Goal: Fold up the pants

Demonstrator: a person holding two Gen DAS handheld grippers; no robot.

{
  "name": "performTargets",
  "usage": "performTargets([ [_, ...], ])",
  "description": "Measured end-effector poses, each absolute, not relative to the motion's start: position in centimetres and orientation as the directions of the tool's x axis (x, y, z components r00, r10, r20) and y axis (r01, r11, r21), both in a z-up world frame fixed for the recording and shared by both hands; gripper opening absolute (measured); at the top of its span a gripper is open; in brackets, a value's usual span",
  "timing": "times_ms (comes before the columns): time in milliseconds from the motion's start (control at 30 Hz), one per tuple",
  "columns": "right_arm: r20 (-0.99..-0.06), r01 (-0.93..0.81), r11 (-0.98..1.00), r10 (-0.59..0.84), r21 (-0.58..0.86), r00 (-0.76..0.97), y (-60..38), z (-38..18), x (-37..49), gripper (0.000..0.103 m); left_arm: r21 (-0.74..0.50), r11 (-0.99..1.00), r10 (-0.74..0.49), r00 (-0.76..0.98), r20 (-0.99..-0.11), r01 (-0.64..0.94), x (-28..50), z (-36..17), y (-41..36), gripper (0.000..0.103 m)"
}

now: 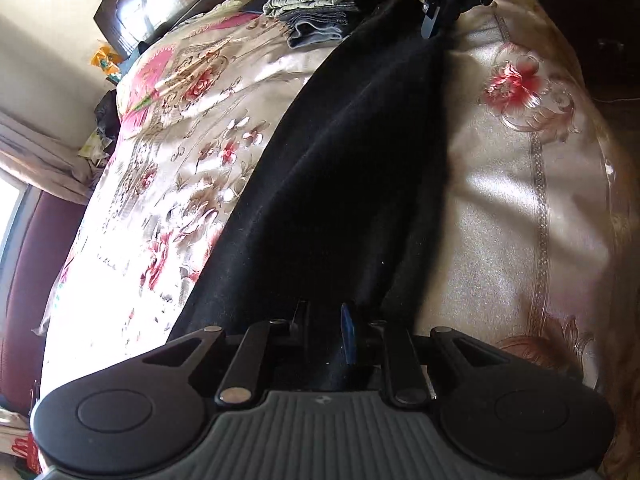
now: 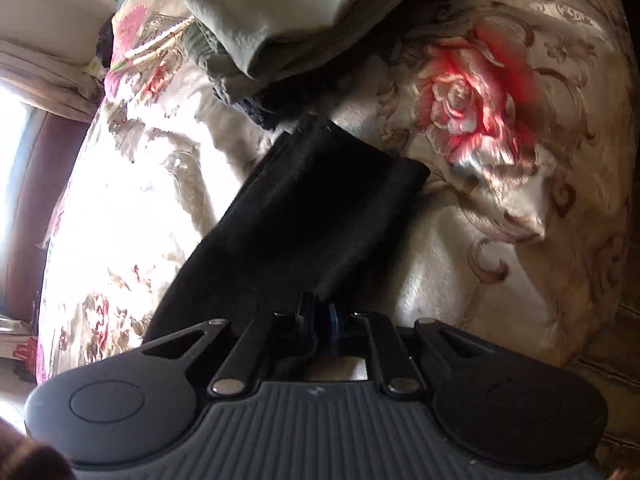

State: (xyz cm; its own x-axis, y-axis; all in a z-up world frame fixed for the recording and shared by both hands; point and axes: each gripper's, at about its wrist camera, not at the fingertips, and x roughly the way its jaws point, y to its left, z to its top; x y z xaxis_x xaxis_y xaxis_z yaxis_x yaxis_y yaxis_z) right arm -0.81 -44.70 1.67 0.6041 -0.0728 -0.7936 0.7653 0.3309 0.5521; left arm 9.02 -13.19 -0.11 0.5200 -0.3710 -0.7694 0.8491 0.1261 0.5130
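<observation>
Black pants [image 1: 344, 168] lie stretched in a long band across the flowered bedspread [image 1: 520, 208]. My left gripper [image 1: 326, 320] is shut on the near end of the pants. My right gripper [image 1: 434, 20] shows at the top of the left wrist view, shut on the far part of the pants. In the right wrist view the right gripper [image 2: 320, 312] pinches the black cloth [image 2: 320, 200], and the free end of the pants lies flat on the bed beyond it.
A pile of folded clothes, green and grey [image 1: 312, 4], lies at the head of the bed; it also shows in the right wrist view [image 2: 296, 24]. A dark headboard [image 1: 152, 4] stands behind it. A bright window is at the left [image 2: 12, 128].
</observation>
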Motion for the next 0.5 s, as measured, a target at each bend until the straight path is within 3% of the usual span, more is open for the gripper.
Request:
performTargets([
  [67, -0.787, 0.764, 0.327, -0.089, 0.557, 0.611, -45.1, 2.1, -0.8, 0.023, 0.506, 0.135, -0.37, 0.517, -0.772, 0.852, 9.1, -0.1, -13.2, 0.035],
  [133, -0.775, 0.76, 0.328, -0.115, 0.561, 0.621, -45.6, 2.7, -0.8, 0.025, 0.507, 0.129, -0.373, 0.516, -0.771, 0.852, 9.0, 0.0, -13.2, 0.035],
  [200, -0.774, 0.764, 0.348, -0.143, 0.544, 0.617, -45.9, 3.3, -0.3, 0.018, 0.506, 0.123, -0.375, 0.512, -0.773, 0.854, 9.0, 0.1, -13.1, 0.035],
  [233, -0.765, 0.754, 0.373, -0.154, 0.541, 0.625, -45.8, 3.8, 0.0, 0.008, 0.505, 0.123, -0.376, 0.511, -0.773, 0.854, 9.2, 0.1, -13.1, 0.035],
  [333, -0.716, 0.705, 0.458, -0.187, 0.542, 0.672, -45.4, 5.2, 0.8, 0.007, 0.492, 0.139, -0.374, 0.505, -0.778, 0.86, 9.4, 0.1, -12.9, 0.035],
  [500, -0.79, 0.77, 0.406, -0.162, 0.492, 0.591, -46.7, 3.0, 0.7, 0.008, 0.5, 0.13, -0.372, 0.509, -0.776, 0.856, 9.3, -0.2, -12.9, 0.034],
])
